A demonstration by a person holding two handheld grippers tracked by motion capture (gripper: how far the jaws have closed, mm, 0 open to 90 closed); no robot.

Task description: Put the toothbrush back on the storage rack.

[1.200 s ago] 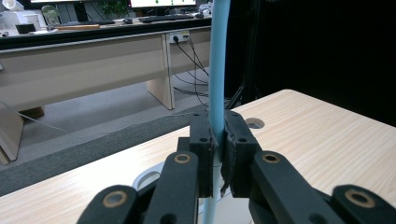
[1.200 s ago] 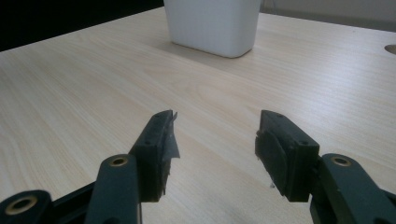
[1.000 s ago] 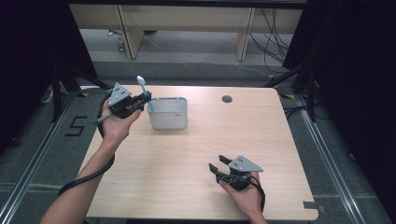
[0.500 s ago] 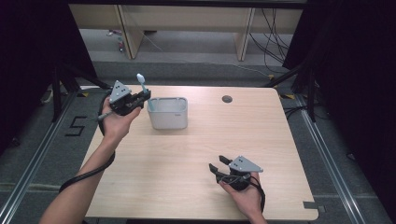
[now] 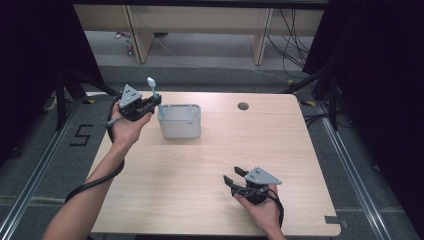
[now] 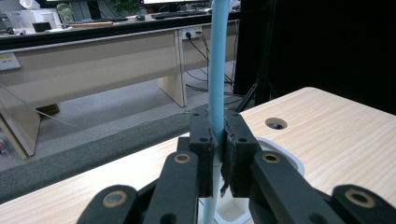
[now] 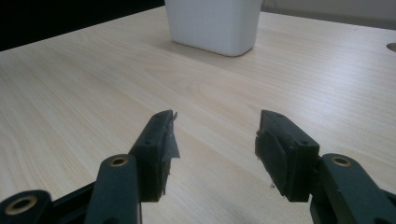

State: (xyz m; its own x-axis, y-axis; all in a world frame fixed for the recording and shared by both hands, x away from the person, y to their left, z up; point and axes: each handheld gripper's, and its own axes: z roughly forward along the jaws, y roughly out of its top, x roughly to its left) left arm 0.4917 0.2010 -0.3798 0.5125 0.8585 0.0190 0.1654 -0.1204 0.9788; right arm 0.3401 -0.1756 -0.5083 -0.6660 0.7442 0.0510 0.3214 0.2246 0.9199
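Left gripper [image 5: 148,103]: in my left hand [image 5: 128,128], raised at the table's far-left corner, just left of the white container [image 5: 180,121]. My jaws are clamped on a light blue stick-like utensil [image 5: 152,87]; what kind it is I cannot tell.

Blue utensil: upright between my left jaws. In the left gripper view its shaft [image 6: 217,70] rises past the top edge, and its lower end drops below the pads toward the container's rim [image 6: 289,160]. From the high view, its pale tip stands above the gripper.

White container: a rectangular tub with rounded corners, standing on the far-left part of the wooden table [image 5: 210,165]. In the right gripper view it [image 7: 214,23] sits far ahead of my jaws.

Right gripper [image 5: 234,179]: in my right hand [image 5: 260,210] near the table's front edge, right of centre, well apart from the container. My jaws are spread wide with bare tabletop [image 7: 93,84] between them, holding nothing.

Table hole [image 5: 243,106]: a round cable port near the far edge, right of the container.
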